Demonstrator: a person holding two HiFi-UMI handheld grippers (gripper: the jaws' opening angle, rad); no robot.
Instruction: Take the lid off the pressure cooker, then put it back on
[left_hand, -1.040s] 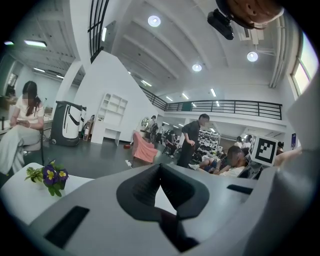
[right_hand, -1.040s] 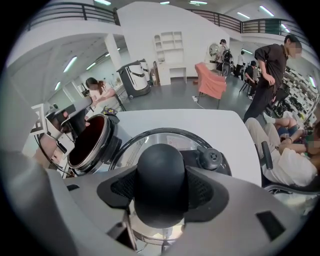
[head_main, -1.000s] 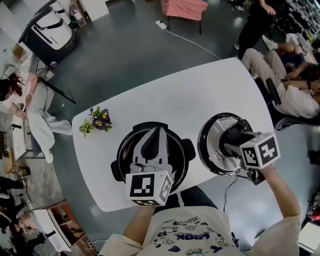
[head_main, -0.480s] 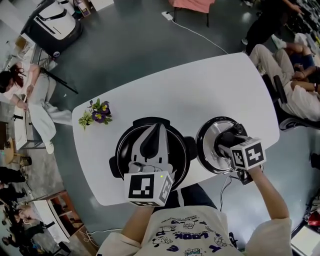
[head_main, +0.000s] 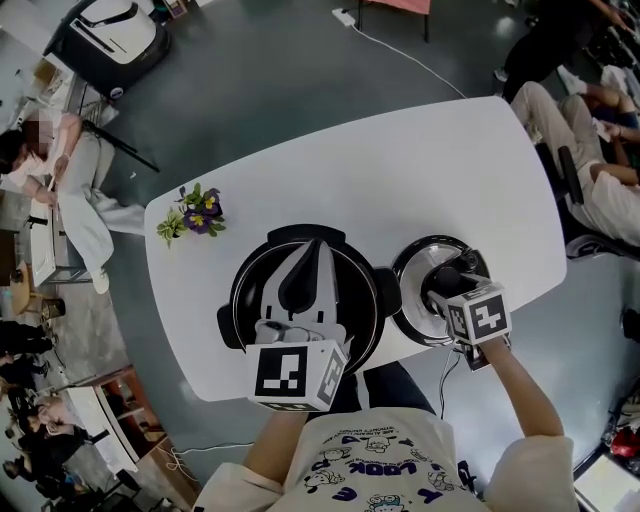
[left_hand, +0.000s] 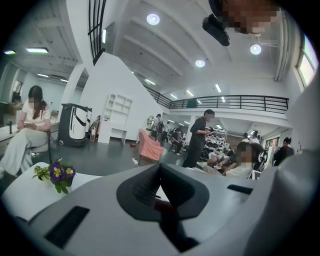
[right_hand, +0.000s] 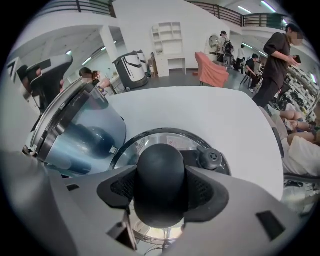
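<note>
The lid (head_main: 415, 268) has come down in the last moment. A second ago the right gripper (head_main: 447, 282) held it higher and more tilted. Now it is almost flat and low over the table (head_main: 400, 160), close to the near edge and just beside the cooker body (head_main: 240, 300), on its right. I cannot tell if it already rests on the table. The right gripper is clamped on the black knob (right_hand: 160, 180) of the lid, one jaw on each side, and it points steeply down. The left gripper (head_main: 318, 250) has its jaws pressed together with nothing between them. It hangs over the open pot as before and does not seem to touch it. Some flowers (head_main: 197, 222) stand near the left edge, well apart from all this. I think the first half of the task is almost done, because the lid is clearly off. What remains is to bring it back over the pot and seat it straight.
</note>
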